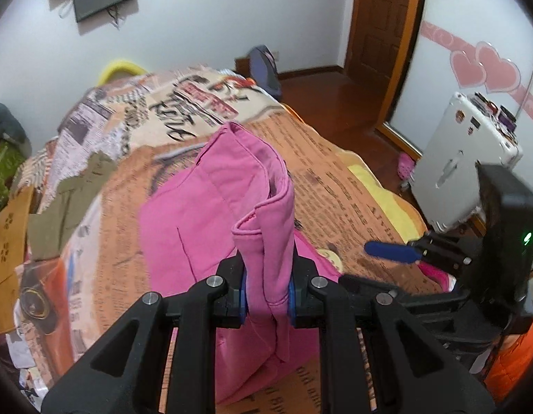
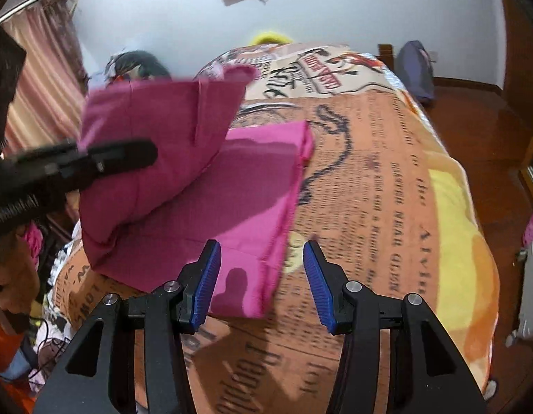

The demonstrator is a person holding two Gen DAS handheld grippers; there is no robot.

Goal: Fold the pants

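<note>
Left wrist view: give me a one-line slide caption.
Left tongs shut on a bunched edge of the pink pants, lifting it above the printed bedspread; right tongs alongside.

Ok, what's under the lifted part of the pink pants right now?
Under the raised fold of the pink pants, held by the left gripper, lies their flat lower layer on the printed bedspread. The bedspread beneath that layer is covered.

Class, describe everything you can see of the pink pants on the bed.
The pink pants look like soft cotton with stitched seams and hems. One part lies flat on the newspaper-print bedspread; another part is lifted and draped over it, pinched in the shut jaws of the left gripper. The right gripper hovers open above the flat part's near edge, gripping nothing.
</note>
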